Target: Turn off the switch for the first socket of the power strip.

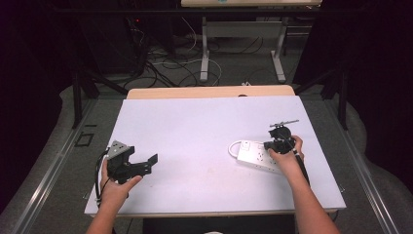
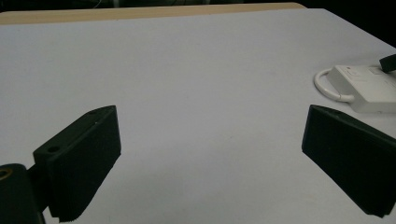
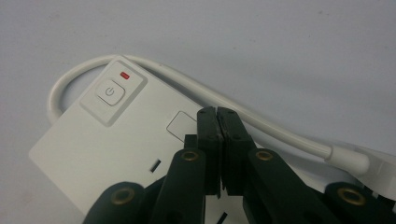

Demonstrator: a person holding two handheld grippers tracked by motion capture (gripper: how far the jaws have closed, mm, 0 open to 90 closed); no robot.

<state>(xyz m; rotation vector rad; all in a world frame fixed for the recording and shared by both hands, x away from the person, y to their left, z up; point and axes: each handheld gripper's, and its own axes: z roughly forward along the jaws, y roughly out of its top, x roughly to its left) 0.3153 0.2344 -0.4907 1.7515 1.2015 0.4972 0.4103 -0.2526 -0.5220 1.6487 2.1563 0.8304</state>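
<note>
The white power strip (image 3: 116, 140) lies at the counter's (image 1: 195, 126) right with its red light on, the right gripper (image 3: 218, 116) poised over it, jaws closed and empty, seemingly mid-press, while the left gripper (image 2: 210, 158) waits wide open.

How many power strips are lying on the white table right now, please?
1. The white power strip lies at the table's right side, under the shut right gripper; its power button faces up.

The power strip (image 3: 116, 154) runs off the bottom edge behind the right gripper (image 3: 218, 116); its cord (image 3: 280, 133) leaves at the right edge
</note>
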